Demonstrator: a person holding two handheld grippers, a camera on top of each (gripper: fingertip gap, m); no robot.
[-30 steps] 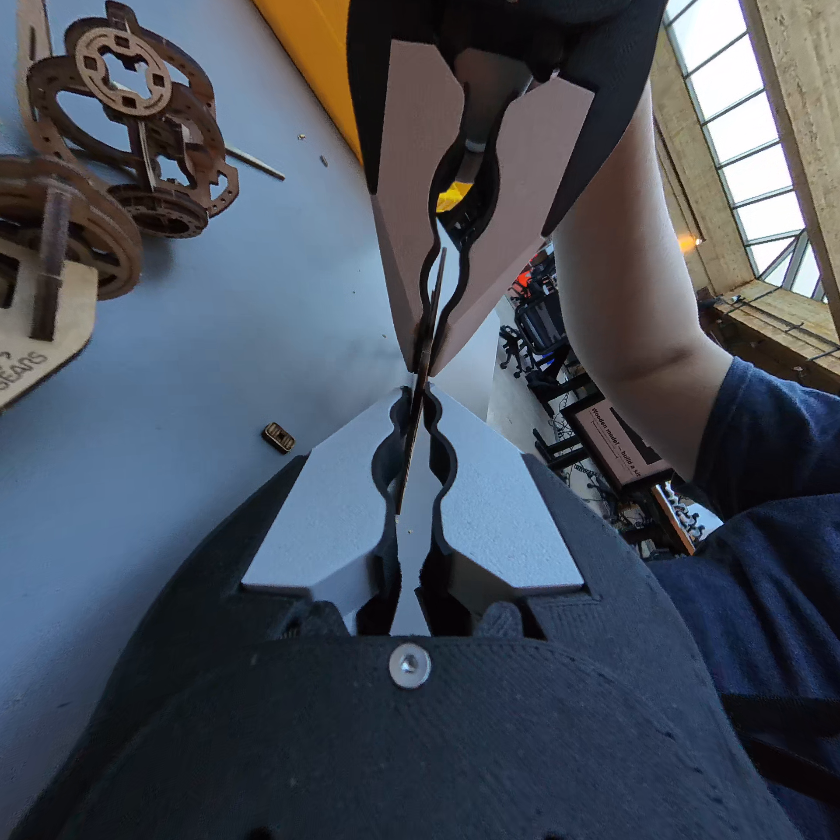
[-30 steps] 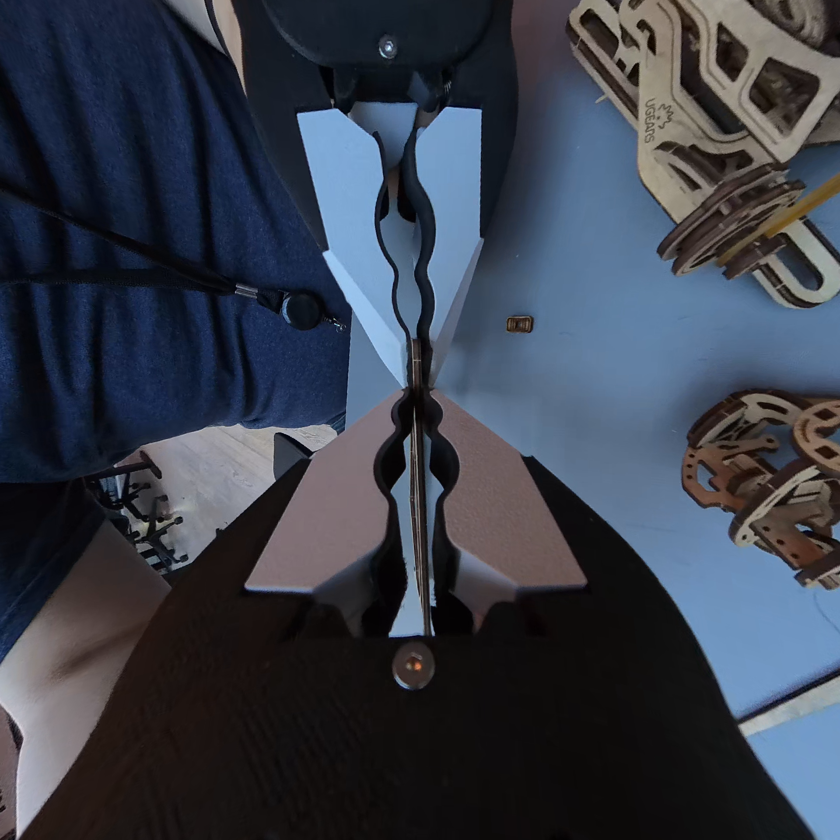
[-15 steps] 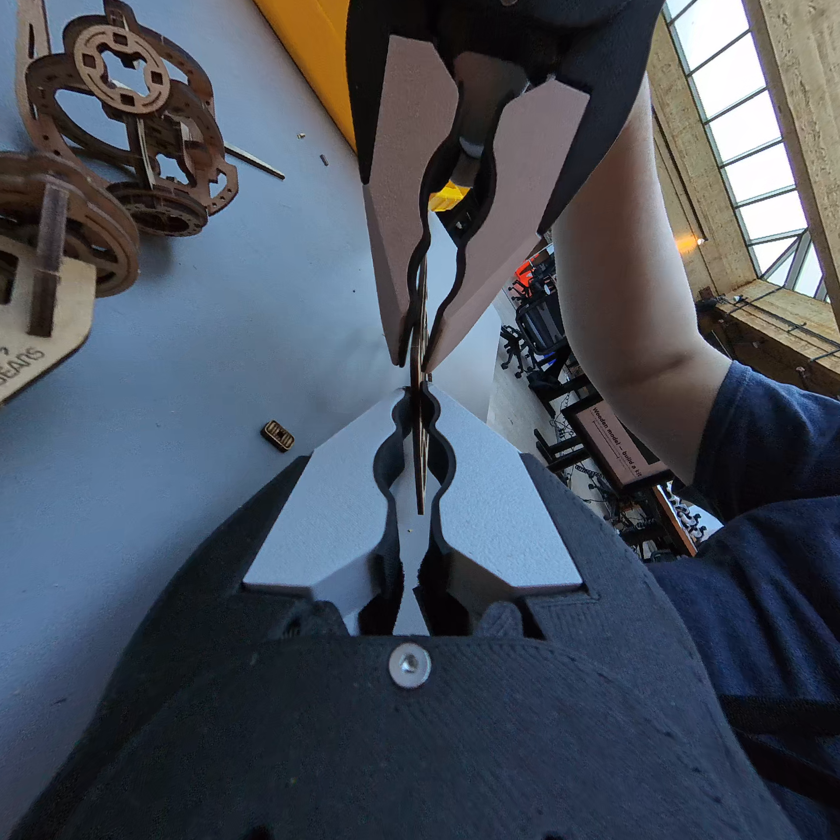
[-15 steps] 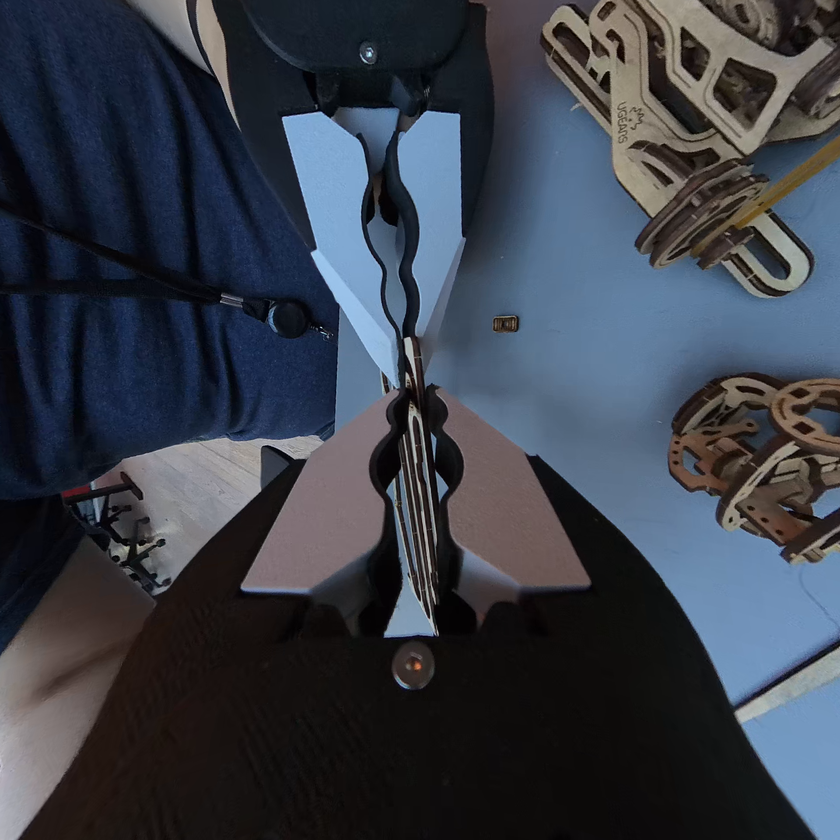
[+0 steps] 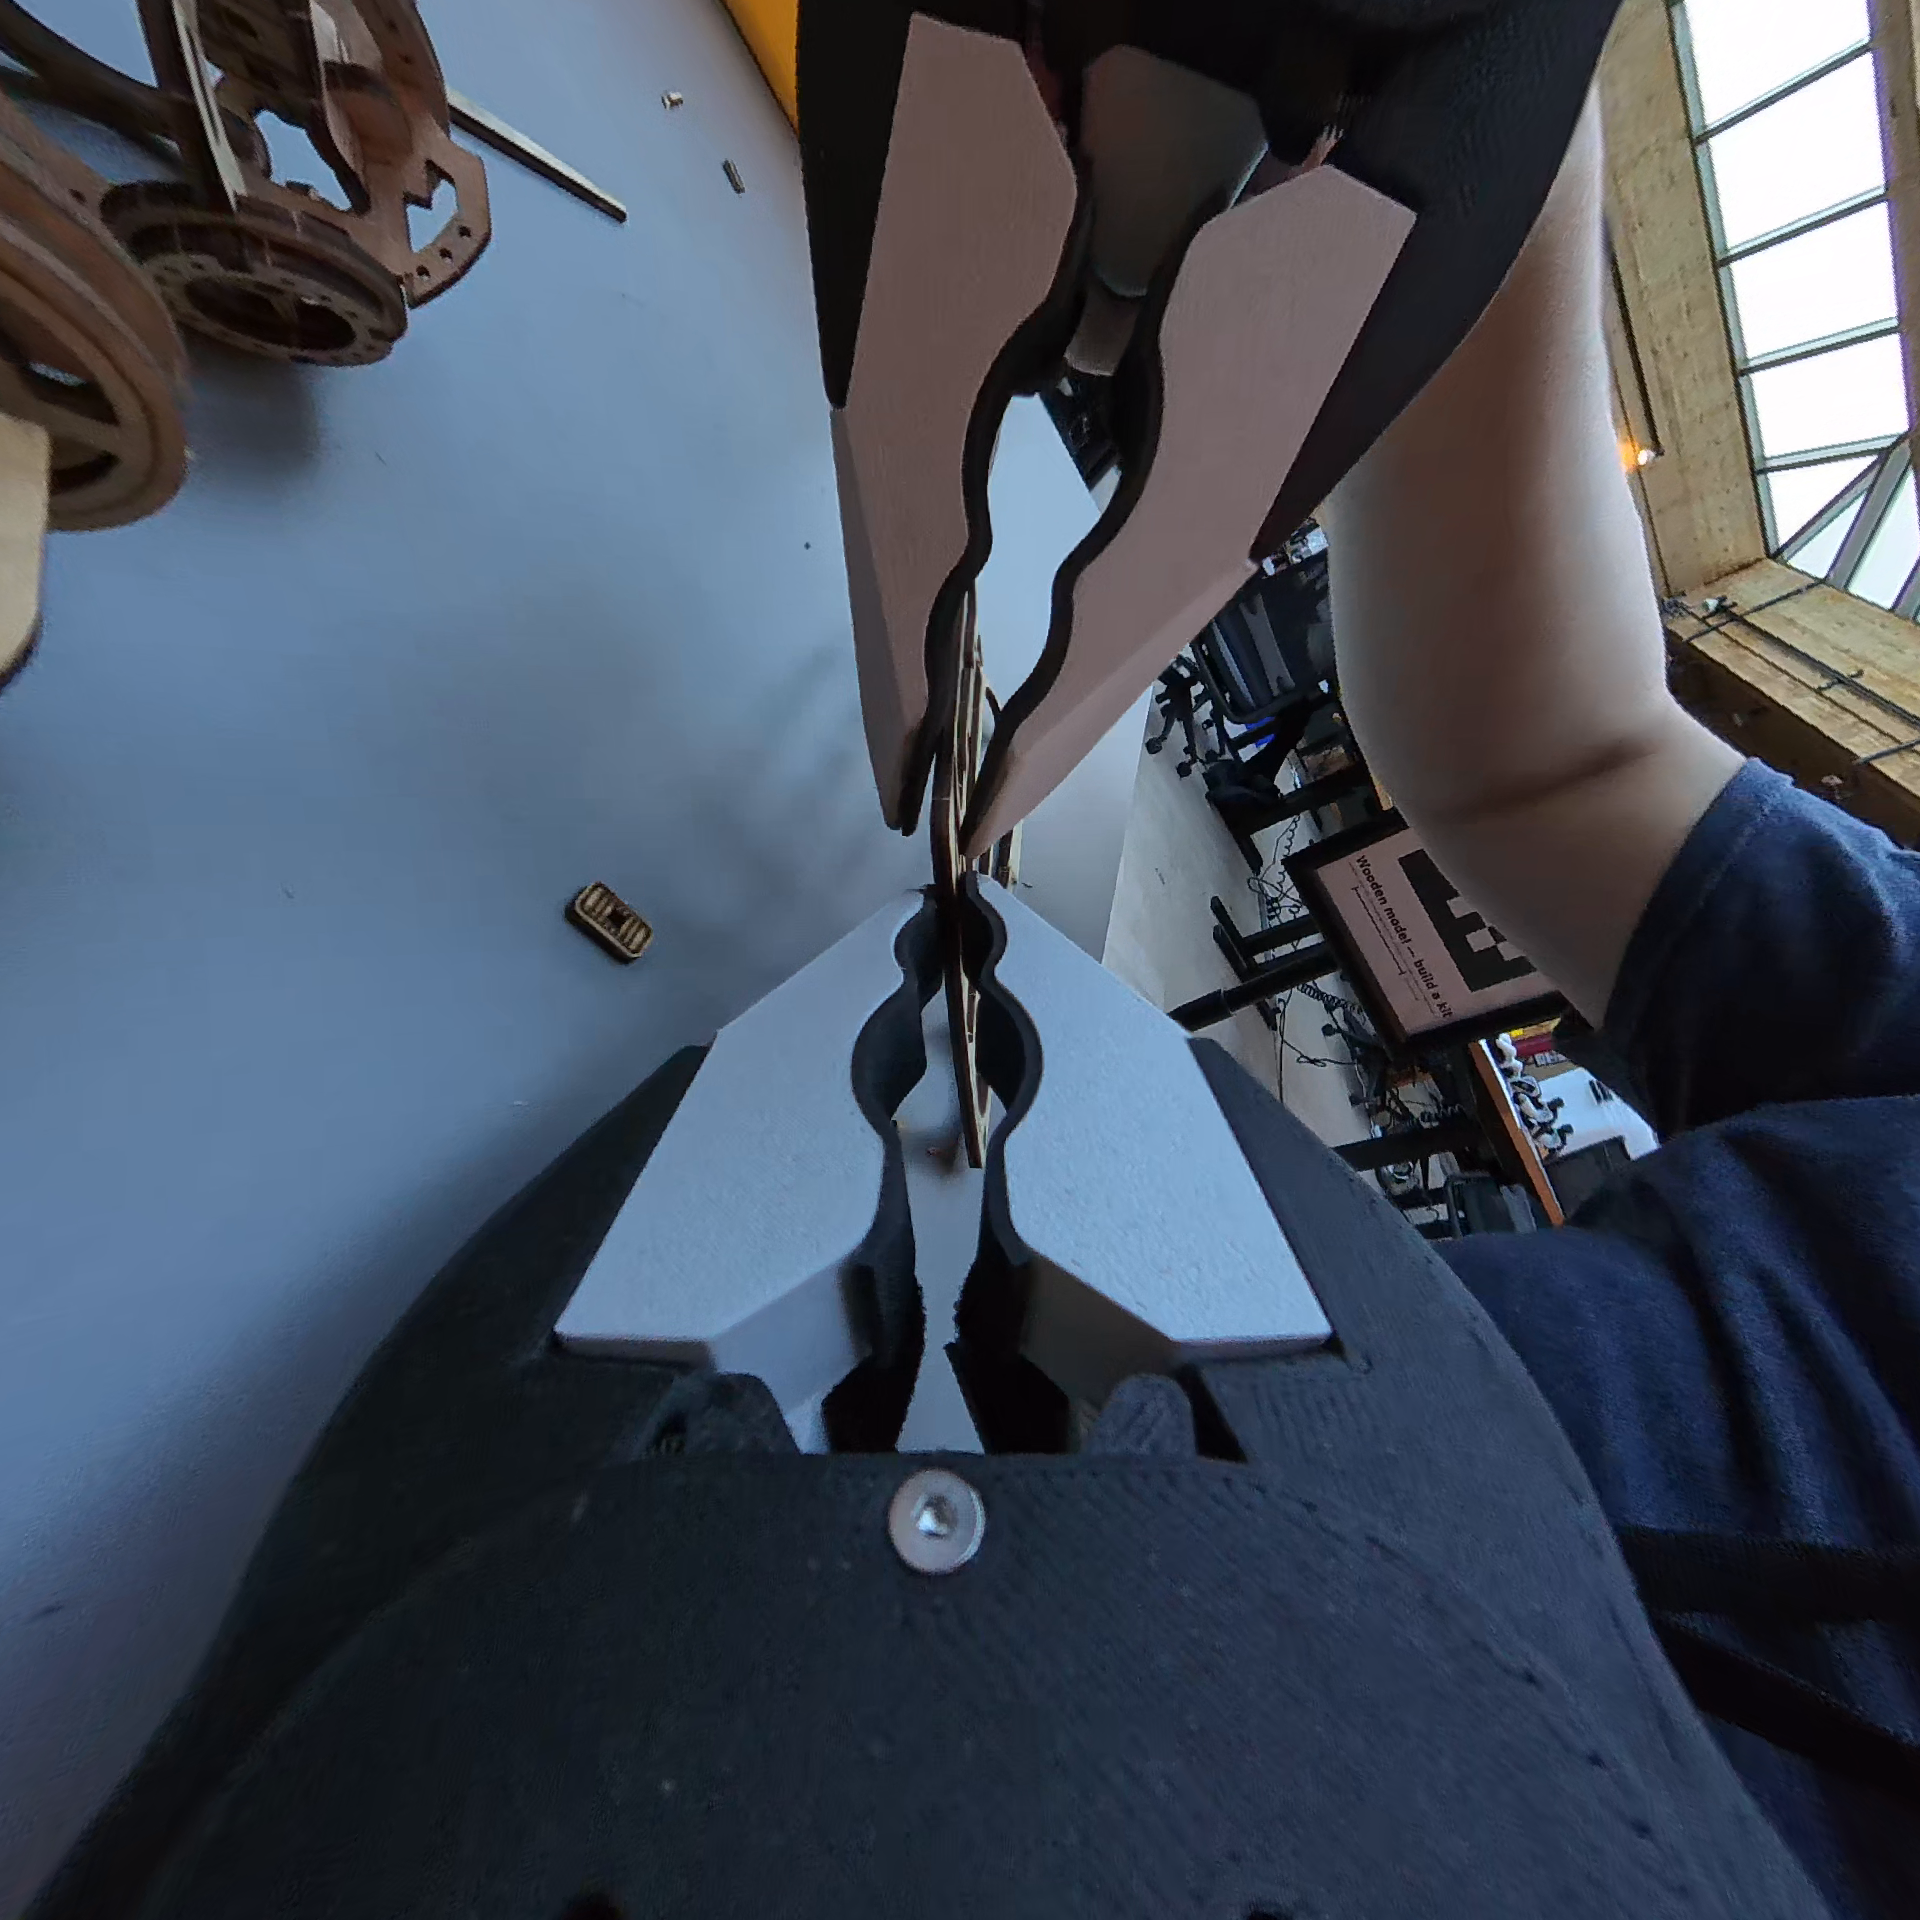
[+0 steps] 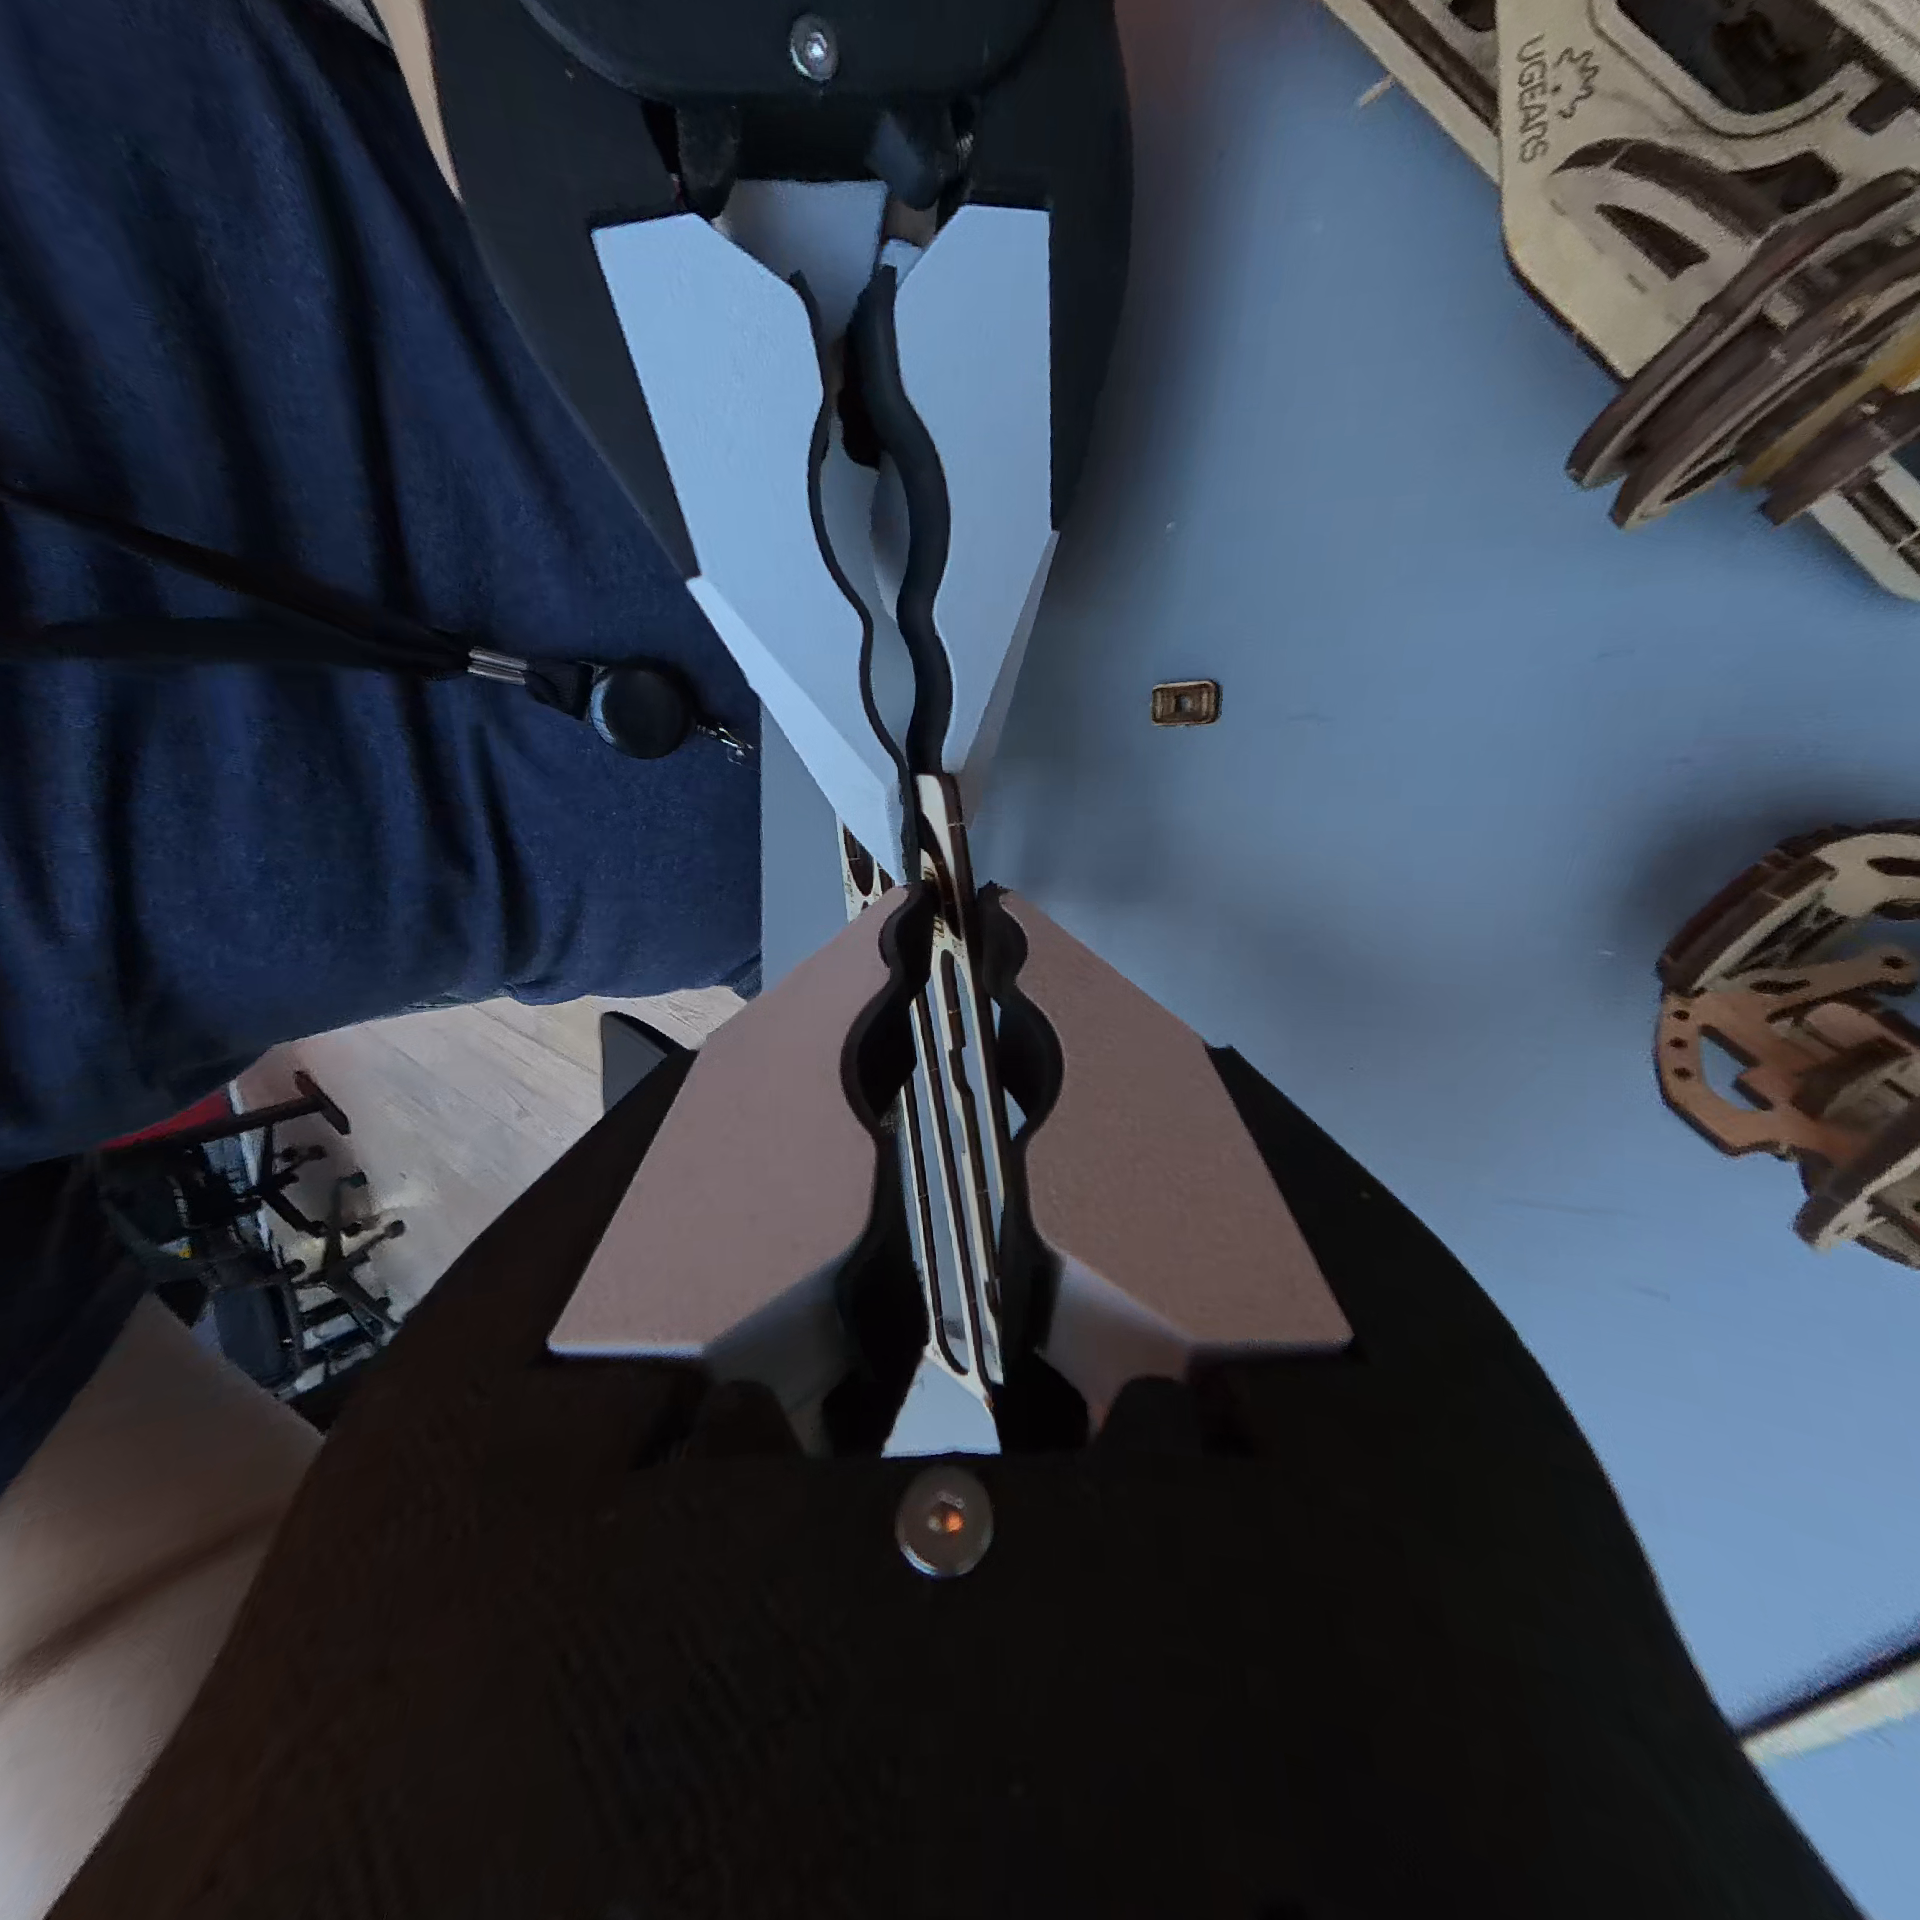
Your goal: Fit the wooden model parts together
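Observation:
My left gripper (image 5: 948, 902), with grey fingers, and my right gripper (image 6: 940, 896), with brown fingers, meet tip to tip above the blue table (image 5: 416, 675). The right gripper is shut on a thin flat slotted wooden part (image 6: 956, 1091), which runs back between its fingers. The left gripper is shut on a thin wooden part (image 5: 964, 1039) seen edge-on. The two pieces touch where the tips meet. I cannot tell if they are joined. The right gripper (image 5: 940, 826) comes down from the top of the left wrist view. The left gripper (image 6: 928, 795) comes down from the top of the right wrist view.
A small loose wooden piece (image 5: 610, 922) lies on the table near the tips, also in the right wrist view (image 6: 1184, 703). Built wooden assemblies (image 5: 260, 260) (image 6: 1714, 260) (image 6: 1818, 1039) stand further off. A thin stick (image 5: 540, 156) lies beyond. A person's arm (image 5: 1507, 520) is close. Only a small space, under 4 cm, lies between the two pairs of fingers.
The right gripper's part has turned from edge-on to showing its slotted face. The right gripper has tilted and moved nearer the left one. Both stay shut.

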